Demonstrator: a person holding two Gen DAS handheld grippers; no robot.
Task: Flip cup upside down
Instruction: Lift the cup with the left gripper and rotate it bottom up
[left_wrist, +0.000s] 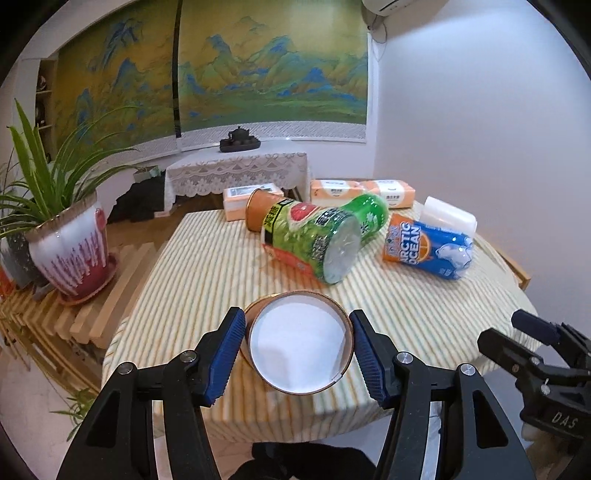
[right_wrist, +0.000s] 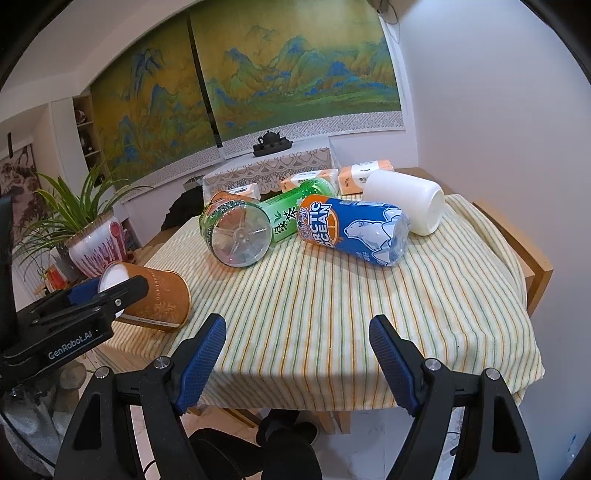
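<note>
Left wrist view: the left gripper (left_wrist: 297, 343) has its blue pads on either side of the brown paper cup (left_wrist: 299, 341), which lies on its side on the striped tablecloth (left_wrist: 207, 266) with its white, empty inside facing the camera. The pads sit right at the rim; whether they press it cannot be told. Ahead lie a green tea bottle (left_wrist: 317, 236) and an Arctic Ocean bottle (left_wrist: 430, 243), both tipped over. The right gripper (left_wrist: 535, 354) shows at the right edge.

Right wrist view: the right gripper (right_wrist: 297, 354) is spread wide over bare cloth, holding nothing. Far to its left the cup (right_wrist: 155, 299) lies sideways at the left gripper (right_wrist: 92, 299). Ahead, a white cup (right_wrist: 406, 206) lies on its side behind the bottles.
</note>
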